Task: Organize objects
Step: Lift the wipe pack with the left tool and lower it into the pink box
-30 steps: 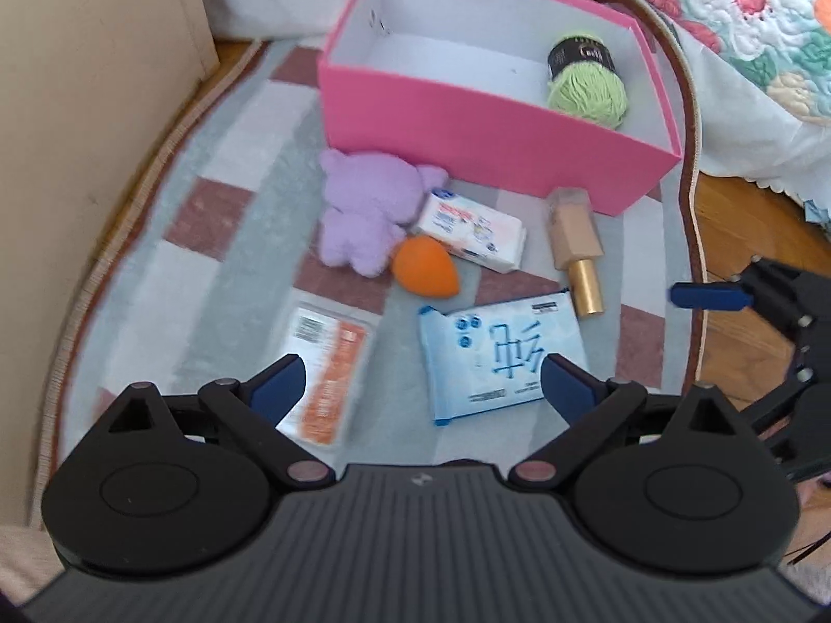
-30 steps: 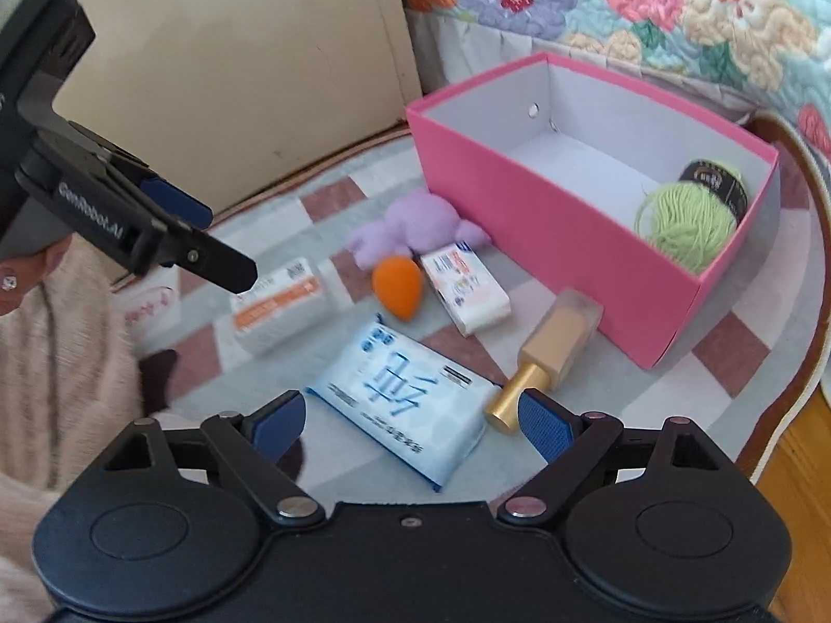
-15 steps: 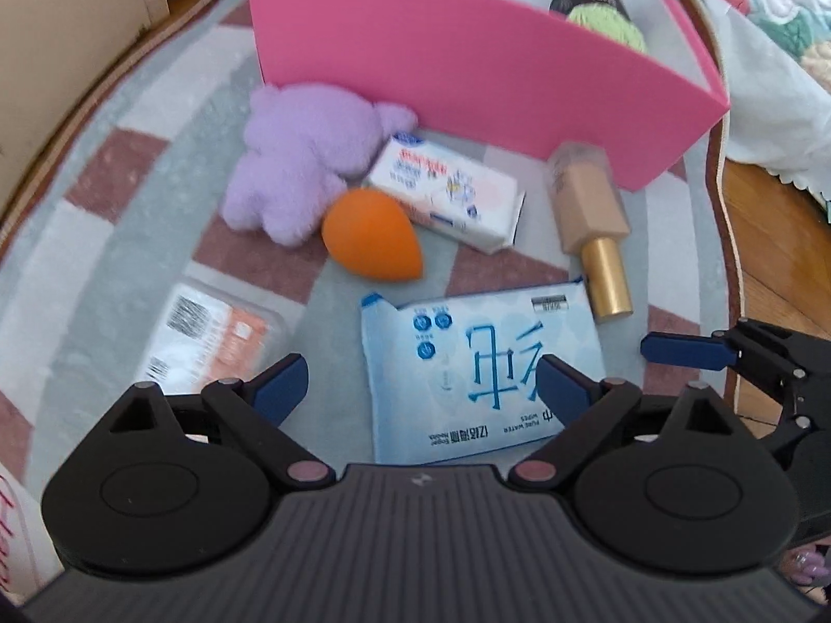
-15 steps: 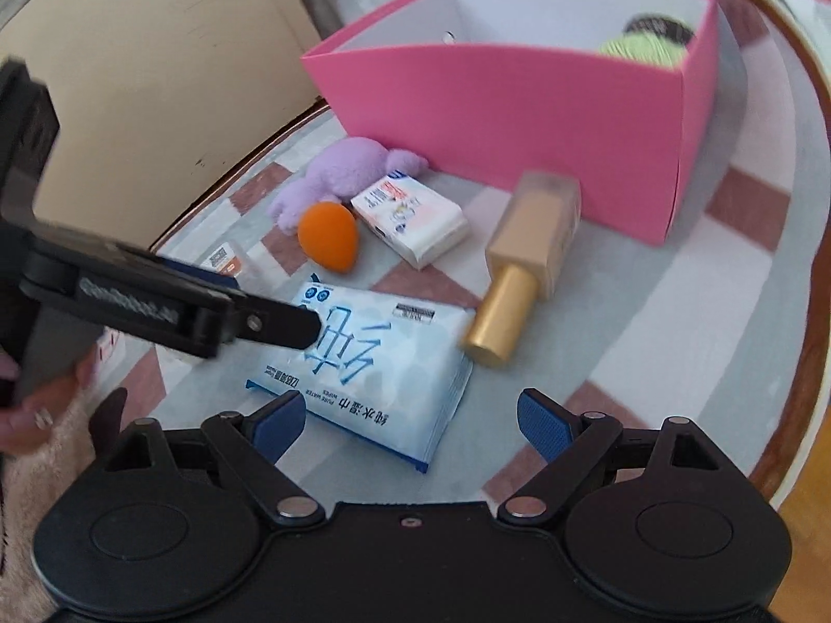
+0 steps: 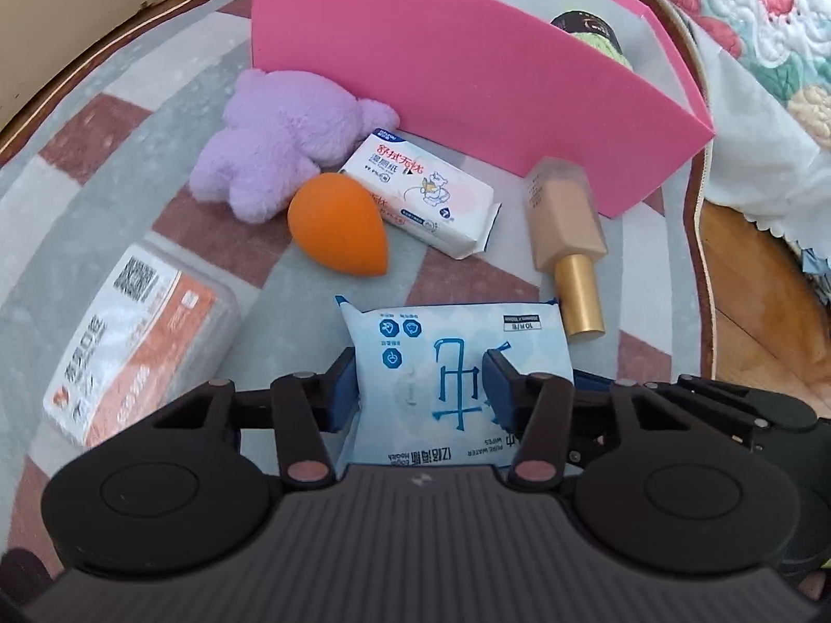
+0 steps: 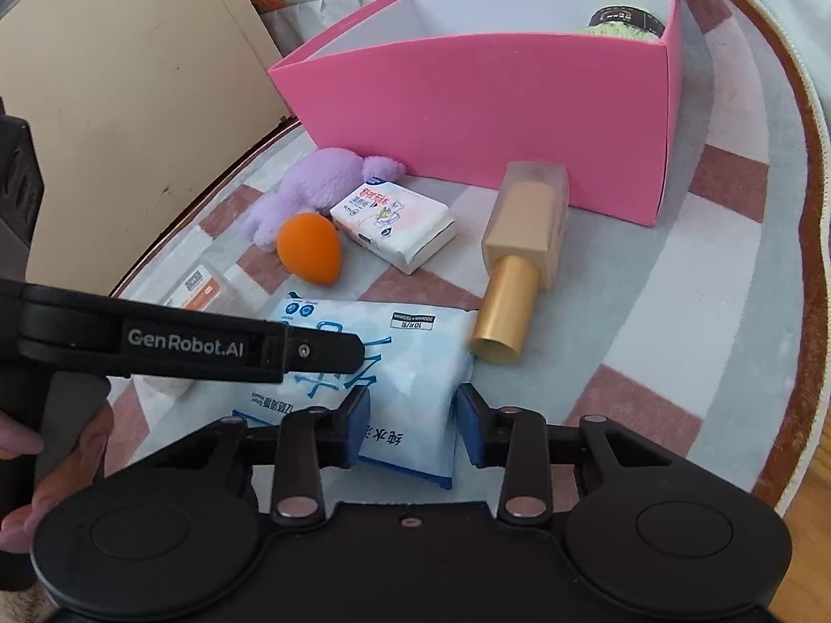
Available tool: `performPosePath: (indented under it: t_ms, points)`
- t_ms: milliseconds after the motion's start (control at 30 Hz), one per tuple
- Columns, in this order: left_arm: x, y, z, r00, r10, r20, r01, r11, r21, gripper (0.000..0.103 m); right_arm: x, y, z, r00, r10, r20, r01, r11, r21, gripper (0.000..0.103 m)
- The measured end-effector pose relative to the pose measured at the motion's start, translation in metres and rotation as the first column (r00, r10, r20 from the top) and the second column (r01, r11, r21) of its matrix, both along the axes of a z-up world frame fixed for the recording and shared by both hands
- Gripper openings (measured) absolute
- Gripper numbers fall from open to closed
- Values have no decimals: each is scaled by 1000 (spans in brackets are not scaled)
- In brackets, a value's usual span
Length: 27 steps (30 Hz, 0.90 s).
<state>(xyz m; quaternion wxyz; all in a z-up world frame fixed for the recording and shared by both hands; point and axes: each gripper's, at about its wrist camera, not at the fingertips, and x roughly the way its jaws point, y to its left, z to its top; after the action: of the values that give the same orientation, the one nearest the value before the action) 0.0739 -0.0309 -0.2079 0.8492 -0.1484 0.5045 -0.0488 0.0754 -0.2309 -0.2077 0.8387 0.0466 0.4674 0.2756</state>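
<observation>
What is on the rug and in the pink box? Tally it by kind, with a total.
Wipe or tissue packs: 3, the blue wipes pack, the white tissue pack, the orange-labelled pack
Plush toys: 1, purple
Makeup sponges: 1, orange
Foundation bottles: 1
Yarn balls: 1, green, in the pink box
Boxes: 1, the pink box
Total: 8

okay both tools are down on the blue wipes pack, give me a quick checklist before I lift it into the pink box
1. Left tool pads against the blue wipes pack: ok, both pads press into it.
2. Right tool pads on the same pack: ok, closed on its near end.
3. Pack free of neighbours: ok, the gold-capped bottle and orange sponge lie apart from it.
4. Room in the pink box: cannot tell; green yarn fills one end, the floor is hidden.
5. Grip firm enough to lift: cannot tell.
</observation>
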Motion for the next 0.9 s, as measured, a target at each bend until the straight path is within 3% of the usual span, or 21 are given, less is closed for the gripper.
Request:
performPosePath:
  t_ms: [333, 533, 733, 900]
  points:
    - [-24, -8, 27, 993, -118, -12, 118, 993, 20, 49, -17, -7, 24, 997, 58, -46, -57, 998, 11, 53]
    - [-38, -7, 67, 982, -178, 59, 177, 984, 17, 49, -32, -6, 56, 990, 143, 6, -142, 989, -30, 60]
    - [-46, -9, 88, 983, -148, 106, 152, 988, -27, 48, -30, -4, 90, 974, 208, 88, -197, 973, -120, 60]
    - [-45, -7, 113, 977, -140, 158, 150, 987, -56, 48, -23, -9, 118, 960, 246, 131, -227, 963, -144, 61]
